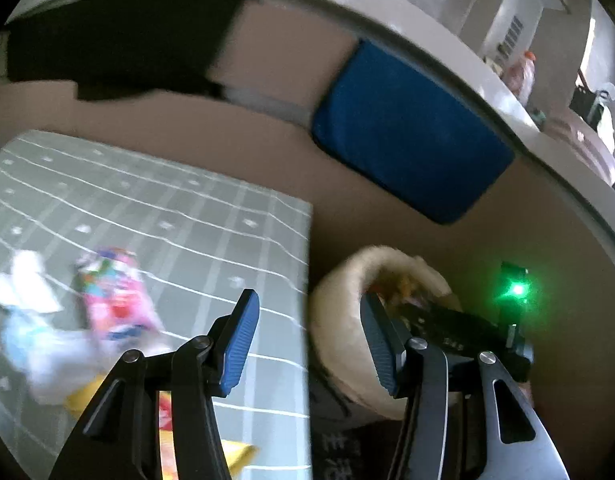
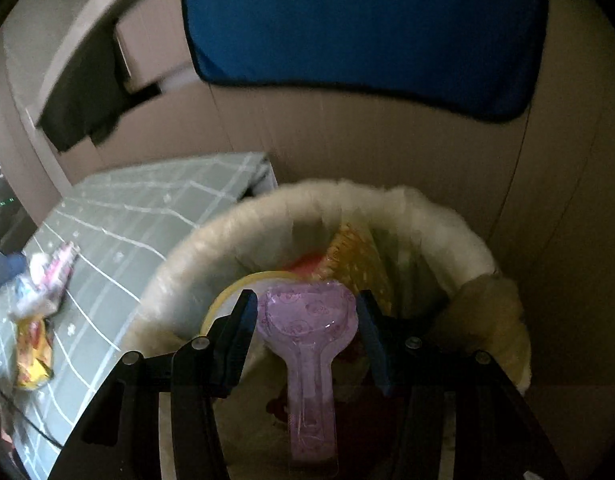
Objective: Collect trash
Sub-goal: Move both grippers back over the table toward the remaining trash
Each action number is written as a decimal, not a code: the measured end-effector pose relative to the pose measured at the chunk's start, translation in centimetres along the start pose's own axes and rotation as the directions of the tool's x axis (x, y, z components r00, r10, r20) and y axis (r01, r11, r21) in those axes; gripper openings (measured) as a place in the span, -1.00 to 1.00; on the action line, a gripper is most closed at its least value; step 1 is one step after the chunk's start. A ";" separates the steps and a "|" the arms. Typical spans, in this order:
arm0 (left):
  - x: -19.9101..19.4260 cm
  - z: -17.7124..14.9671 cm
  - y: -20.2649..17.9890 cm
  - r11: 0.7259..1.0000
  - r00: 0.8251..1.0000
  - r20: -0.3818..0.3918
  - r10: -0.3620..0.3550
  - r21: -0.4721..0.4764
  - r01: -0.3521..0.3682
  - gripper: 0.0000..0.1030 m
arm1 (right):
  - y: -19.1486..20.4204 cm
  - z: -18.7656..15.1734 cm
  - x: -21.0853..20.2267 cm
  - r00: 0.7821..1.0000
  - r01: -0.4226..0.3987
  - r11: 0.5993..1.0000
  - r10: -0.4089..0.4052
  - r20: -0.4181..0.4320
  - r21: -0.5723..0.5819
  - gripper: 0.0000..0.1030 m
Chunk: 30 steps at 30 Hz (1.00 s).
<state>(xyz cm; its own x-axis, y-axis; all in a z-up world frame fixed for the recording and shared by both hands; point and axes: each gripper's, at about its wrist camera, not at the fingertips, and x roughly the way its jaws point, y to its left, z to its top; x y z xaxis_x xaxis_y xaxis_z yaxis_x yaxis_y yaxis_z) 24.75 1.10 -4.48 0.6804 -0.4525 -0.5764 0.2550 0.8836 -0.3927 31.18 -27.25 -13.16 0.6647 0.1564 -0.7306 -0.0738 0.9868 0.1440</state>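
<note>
Lined bin (image 2: pixel 267 216) holds yellow wrapper (image 2: pixel 359 260); pink plastic tray (image 2: pixel 307 320) above

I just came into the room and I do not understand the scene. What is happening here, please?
A person is clearing trash from a table with a hand-held gripper in each hand. The right gripper holds a pink clear plastic piece over the bin, which already holds some wrappers. The left gripper is open and empty, over the edge of the table. More trash remains on the table: a pink wrapper, white crumpled paper and a yellow packet.
</note>
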 end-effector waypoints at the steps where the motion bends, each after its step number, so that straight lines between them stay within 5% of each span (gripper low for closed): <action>1: -0.5 0.0 0.5 1.000 1.000 0.011 0.009 0.001 -0.009 0.04 | 0.0 0.0 -0.1 1.000 0.006 1.000 -0.006 -0.001 0.001 -0.07; 5: -2.0 -0.1 2.6 0.999 0.999 0.032 0.029 -0.026 -0.028 0.04 | -0.4 0.0 -0.6 1.000 0.018 1.000 -0.017 -0.007 0.020 0.00; 8: -3.1 -0.1 4.0 0.998 0.998 0.053 0.047 -0.047 -0.044 0.04 | -0.4 0.2 -2.2 0.999 0.018 0.999 -0.019 0.043 0.031 0.28; 12: -5.3 -0.4 6.1 0.992 0.989 0.104 0.109 -0.067 -0.103 0.04 | 0.6 0.9 -5.0 0.993 0.031 1.000 -0.031 0.112 0.001 0.40; 17: -8.3 -1.0 9.2 0.983 0.979 0.137 0.153 -0.122 -0.136 0.04 | 3.5 1.8 -7.4 0.989 -0.003 0.999 0.011 0.148 -0.054 0.40; 26: -14.2 -2.5 16.6 0.924 0.931 0.172 0.323 -0.270 -0.271 0.08 | 12.0 1.5 -7.9 0.981 -0.033 0.977 0.073 0.183 -0.210 0.40; 30: -14.4 -3.3 19.8 0.904 0.942 0.120 0.313 -0.342 -0.257 0.09 | 15.1 0.9 -7.0 0.978 -0.113 0.965 0.150 0.144 -0.237 0.40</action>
<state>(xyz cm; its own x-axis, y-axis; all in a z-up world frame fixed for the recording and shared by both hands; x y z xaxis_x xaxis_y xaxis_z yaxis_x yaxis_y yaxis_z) 17.77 24.72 -6.36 0.8033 -0.1352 -0.5800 -0.1791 0.8740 -0.4518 26.06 -13.52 -5.30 0.7462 0.2948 -0.5969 -0.3227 0.9444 0.0630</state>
